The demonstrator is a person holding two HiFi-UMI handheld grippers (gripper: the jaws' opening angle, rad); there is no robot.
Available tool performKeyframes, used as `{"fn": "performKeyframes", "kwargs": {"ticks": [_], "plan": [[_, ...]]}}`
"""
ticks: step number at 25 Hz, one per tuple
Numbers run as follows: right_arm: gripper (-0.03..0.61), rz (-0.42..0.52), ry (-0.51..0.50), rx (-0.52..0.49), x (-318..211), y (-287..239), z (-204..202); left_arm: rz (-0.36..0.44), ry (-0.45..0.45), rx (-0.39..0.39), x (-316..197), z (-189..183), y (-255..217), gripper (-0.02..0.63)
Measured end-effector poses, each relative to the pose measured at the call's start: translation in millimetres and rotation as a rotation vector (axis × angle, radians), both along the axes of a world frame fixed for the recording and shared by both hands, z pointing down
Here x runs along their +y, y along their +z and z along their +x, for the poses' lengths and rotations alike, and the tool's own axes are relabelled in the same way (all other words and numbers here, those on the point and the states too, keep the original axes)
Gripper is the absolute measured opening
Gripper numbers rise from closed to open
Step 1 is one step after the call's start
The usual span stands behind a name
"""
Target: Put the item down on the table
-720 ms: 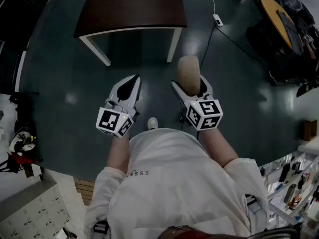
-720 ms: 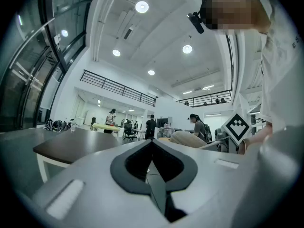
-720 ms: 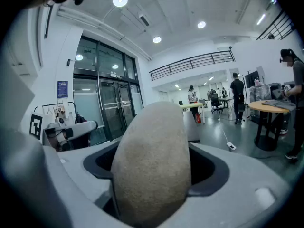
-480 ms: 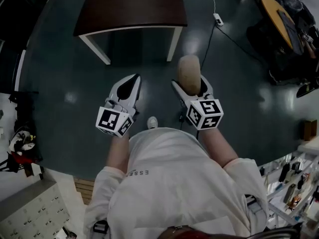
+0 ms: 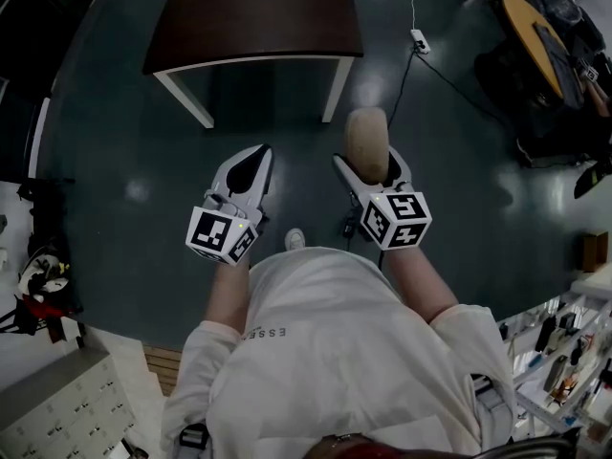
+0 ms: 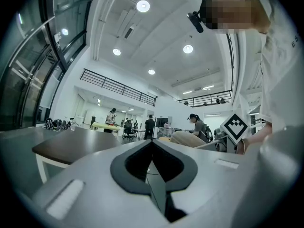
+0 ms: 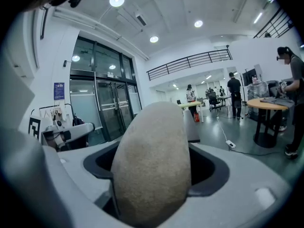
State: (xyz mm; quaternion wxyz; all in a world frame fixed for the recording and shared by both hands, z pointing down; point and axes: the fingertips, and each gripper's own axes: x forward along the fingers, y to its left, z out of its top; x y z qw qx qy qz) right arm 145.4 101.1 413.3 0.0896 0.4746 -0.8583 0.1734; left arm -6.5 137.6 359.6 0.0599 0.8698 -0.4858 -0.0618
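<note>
A tan, oval, rough-skinned item stands up between the jaws of my right gripper, which is shut on it and holds it above the dark floor. In the right gripper view the item fills the gap of that gripper. My left gripper hangs beside it, shut and empty, and its tips meet in the left gripper view. A dark brown table with white legs stands just ahead of both grippers, also seen as the table at the left.
A white cable and power strip lie on the floor right of the table. A round yellow table with clutter stands at the far right. Lockers are at the lower left and shelves at the lower right. People stand in the hall.
Both grippers and the held item have crept slightly forward towards the table. The right grip is unchanged and the left stays shut.
</note>
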Motion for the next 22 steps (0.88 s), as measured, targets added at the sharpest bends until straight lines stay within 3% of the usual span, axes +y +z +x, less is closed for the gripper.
{"fn": "performKeyframes", "kwargs": {"ticks": [6, 13, 22], "plan": [[0.405, -0.022, 0.029, 0.013, -19.8, -0.6, -6.4, -0.006, -0.004, 0.008, -14.9, -18.4, -3.1, 0.017], [0.405, -0.069, 0.016, 0.024, -58.5, 16.6, -22.9, -0.070, -0.033, 0.021, -45.8, -38.9, 22.1, 0.017], [0.405, -0.083, -0.038, -0.008, -168.3, 23.9, -41.3, -0.055, -0.080, 0.009, -153.2, -50.6, 19.6, 0.017]]}}
